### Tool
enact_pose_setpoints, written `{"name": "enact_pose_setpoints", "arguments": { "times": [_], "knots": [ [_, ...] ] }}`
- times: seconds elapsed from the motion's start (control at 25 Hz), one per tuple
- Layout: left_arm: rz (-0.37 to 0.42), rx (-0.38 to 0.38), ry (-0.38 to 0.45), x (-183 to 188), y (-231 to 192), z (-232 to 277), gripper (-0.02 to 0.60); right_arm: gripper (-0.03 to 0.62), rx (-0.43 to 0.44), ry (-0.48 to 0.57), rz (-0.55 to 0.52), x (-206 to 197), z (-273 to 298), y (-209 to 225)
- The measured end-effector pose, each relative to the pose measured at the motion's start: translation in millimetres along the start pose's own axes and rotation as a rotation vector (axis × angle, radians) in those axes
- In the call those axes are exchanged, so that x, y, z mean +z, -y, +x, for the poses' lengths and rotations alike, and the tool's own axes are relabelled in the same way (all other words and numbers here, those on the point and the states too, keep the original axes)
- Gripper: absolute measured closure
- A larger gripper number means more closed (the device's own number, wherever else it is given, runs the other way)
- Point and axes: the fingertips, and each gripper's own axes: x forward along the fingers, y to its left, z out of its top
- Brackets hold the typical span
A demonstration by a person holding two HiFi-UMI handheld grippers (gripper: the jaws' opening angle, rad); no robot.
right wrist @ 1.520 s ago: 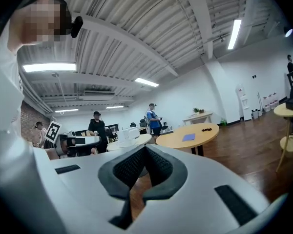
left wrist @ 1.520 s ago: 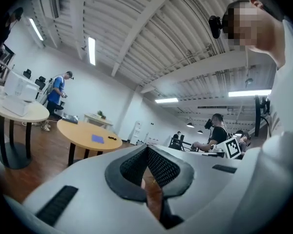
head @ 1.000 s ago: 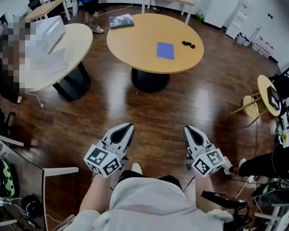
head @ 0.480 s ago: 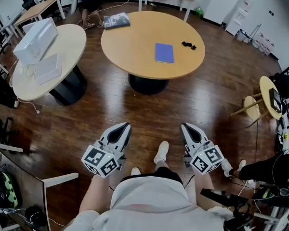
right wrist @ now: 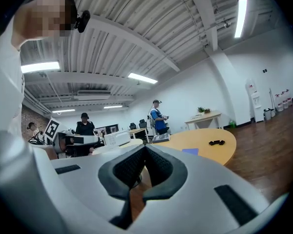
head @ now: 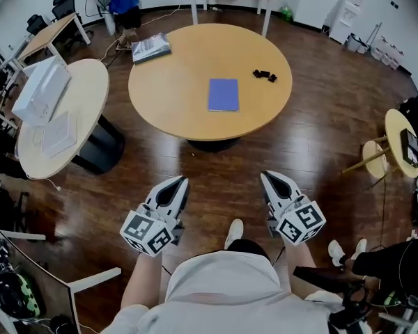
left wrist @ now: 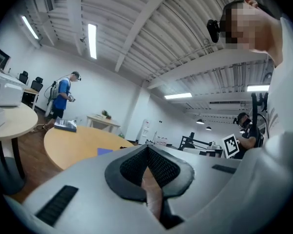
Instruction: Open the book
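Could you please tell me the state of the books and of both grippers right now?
Blue book: closed, lying flat on the table.
Magazine: closed, at the table's far edge.
Left gripper: shut, empty.
Right gripper: shut, empty.

Head view looks steeply down; both gripper views look level from well back (all share the table [head: 174, 106] and book [head: 223, 94]).

Closed left gripper [left wrist: 147, 147] facing round table [left wrist: 73, 143]
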Motion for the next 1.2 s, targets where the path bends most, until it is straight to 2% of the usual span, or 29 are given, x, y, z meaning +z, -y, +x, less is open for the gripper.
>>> {"name": "enact_pose_setpoints", "arguments": {
  "times": [0.24,0.56,0.72,1.0,1.2],
  "knots": [
    [0.021,0.019,-0.008,15,4,84,0.572,0.597,0.030,0.012,-0.033,29,29,81],
    [0.016,0.044,-0.035,21,-23,145,0.572,0.597,0.055,0.014,-0.002,39,74,136],
    [0.002,0.030,-0.043,20,-50,170,0.572,0.597,0.035,-0.004,0.019,35,98,155],
    [0.000,-0.037,-0.012,43,-115,211,0.572,0.597,-0.035,-0.014,0.000,46,151,177],
    [-0.034,-0.057,-0.038,52,-175,219,0.572,0.597,-0.064,-0.023,-0.017,54,205,171]
  ]
}}
